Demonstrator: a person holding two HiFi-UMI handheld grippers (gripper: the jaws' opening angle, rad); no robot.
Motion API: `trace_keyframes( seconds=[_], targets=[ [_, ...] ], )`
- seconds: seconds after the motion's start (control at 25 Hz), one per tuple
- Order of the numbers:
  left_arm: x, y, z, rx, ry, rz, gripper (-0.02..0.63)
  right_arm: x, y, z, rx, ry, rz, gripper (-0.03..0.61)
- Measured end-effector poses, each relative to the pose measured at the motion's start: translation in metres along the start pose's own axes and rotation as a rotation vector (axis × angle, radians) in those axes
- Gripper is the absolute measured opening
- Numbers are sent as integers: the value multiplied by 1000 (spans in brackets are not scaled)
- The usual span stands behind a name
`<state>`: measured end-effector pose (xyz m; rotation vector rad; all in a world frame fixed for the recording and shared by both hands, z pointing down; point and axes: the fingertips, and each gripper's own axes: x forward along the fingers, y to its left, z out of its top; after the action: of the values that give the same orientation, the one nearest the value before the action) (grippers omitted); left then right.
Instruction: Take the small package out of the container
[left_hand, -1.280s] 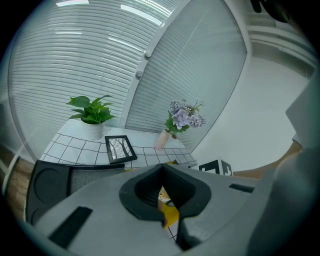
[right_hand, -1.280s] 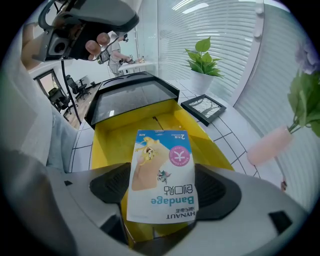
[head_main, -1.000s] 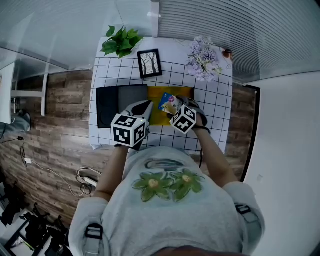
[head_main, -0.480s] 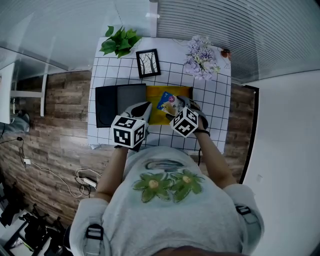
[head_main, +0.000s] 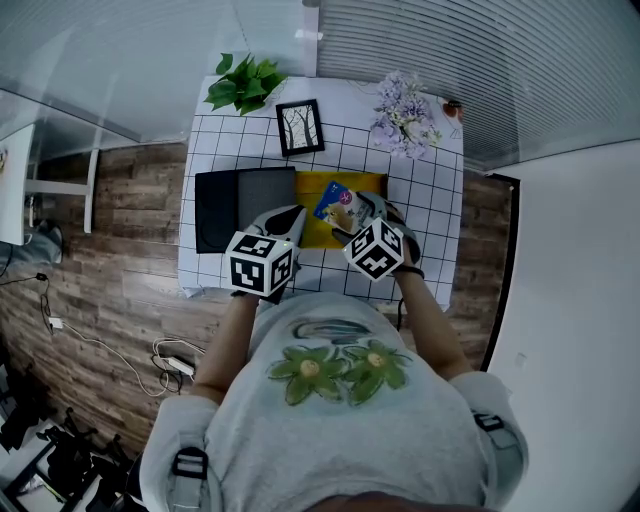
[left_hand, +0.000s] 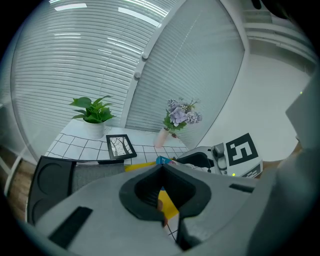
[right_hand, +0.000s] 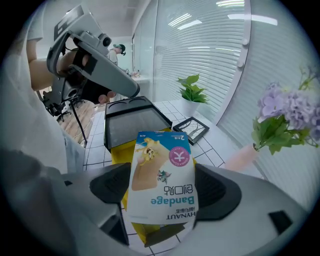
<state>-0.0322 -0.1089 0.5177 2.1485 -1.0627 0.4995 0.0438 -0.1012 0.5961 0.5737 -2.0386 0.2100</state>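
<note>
A small bandage package (right_hand: 161, 175), blue, white and tan, is held upright between the jaws of my right gripper (right_hand: 162, 187), which is shut on it. In the head view the package (head_main: 335, 203) hangs over the yellow container (head_main: 362, 184) on the white grid table, with the right gripper (head_main: 352, 213) behind it. A yellow wall of the container (right_hand: 119, 150) shows below the package. My left gripper (head_main: 292, 214) hovers at the container's left side, shut with nothing in it; its tips (left_hand: 161, 167) meet in its own view.
Left of the container lies a dark grey and black tray (head_main: 240, 205). At the table's back stand a potted green plant (head_main: 243, 83), a black picture frame (head_main: 299, 126) and a vase of purple flowers (head_main: 405, 118). Wooden floor surrounds the table (head_main: 425, 200).
My right gripper has drawn slightly back toward the person and to the right with the package in it. The left gripper has barely shifted.
</note>
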Motion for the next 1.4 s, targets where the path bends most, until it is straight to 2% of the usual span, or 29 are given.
trace_keyframes(
  seconds=[0.36,0.76,0.92,1.08,1.4],
  targets=[
    [-7,-7,-4,9,-5,-1,6,-28,-1,12,54,-65,-47,376],
    [-16,-13,-9,11,-18,10,6,-51,3,22,32,-95,-108,376],
    [-20,-12,-11,8,-26,20,5,-58,2,24,61,-102,-120,376],
    [-24,-14,-12,6,-31,26,6,-70,-1,32,103,-158,-157,376],
    [-30,-25,-20,10,-40,25,6,-79,10,28,48,-139,-177,377]
  ],
)
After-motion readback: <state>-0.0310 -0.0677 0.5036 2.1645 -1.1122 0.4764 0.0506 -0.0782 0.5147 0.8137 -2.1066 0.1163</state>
